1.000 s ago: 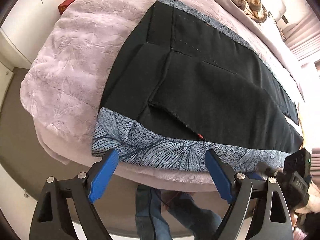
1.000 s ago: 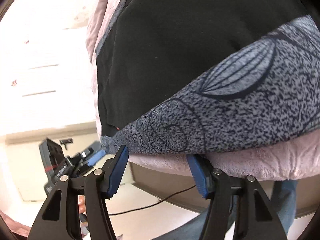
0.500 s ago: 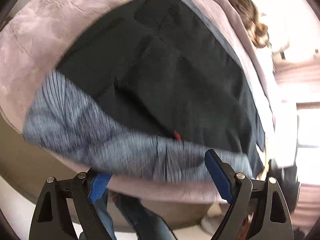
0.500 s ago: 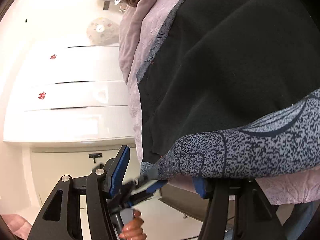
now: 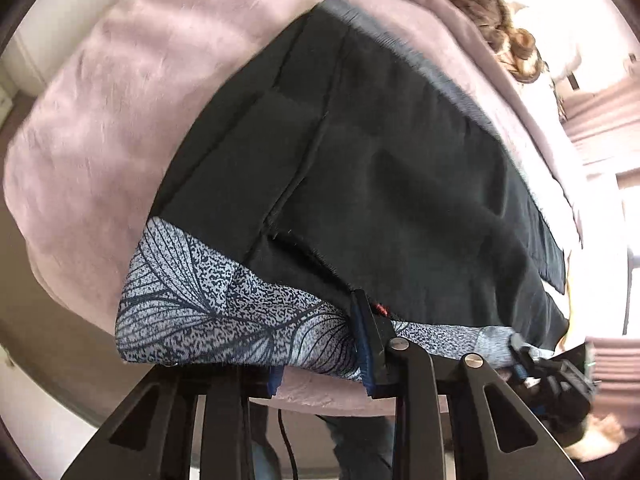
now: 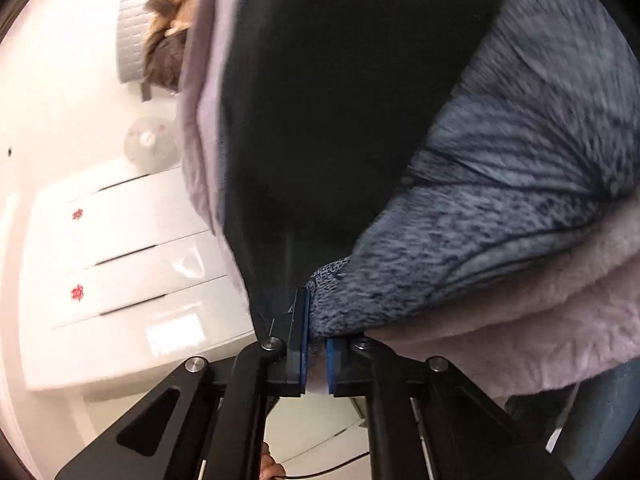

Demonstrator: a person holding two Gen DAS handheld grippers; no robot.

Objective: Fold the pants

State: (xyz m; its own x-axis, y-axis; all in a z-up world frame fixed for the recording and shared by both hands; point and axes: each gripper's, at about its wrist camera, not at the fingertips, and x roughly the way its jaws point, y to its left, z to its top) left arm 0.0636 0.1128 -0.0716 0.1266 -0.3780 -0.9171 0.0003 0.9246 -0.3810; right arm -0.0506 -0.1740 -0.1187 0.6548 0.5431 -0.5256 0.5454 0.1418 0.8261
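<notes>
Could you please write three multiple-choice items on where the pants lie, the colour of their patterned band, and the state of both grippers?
1. The black pants lie on:
A. a fluffy pink blanket
B. a wooden floor
C. a chair

2. The leaf-patterned band is:
A. red
B. blue-grey
C. yellow

3. The left gripper and right gripper are:
A. both wide open
B. both shut on the band
C. out of view

Answers: A, pink blanket surrounds the pants; B, the band is blue-grey; B, blue pads pinch the fabric in both views.

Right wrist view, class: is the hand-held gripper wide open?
No: the right hand-held gripper has its blue pads nearly together, pinching the pants' patterned edge.
</notes>
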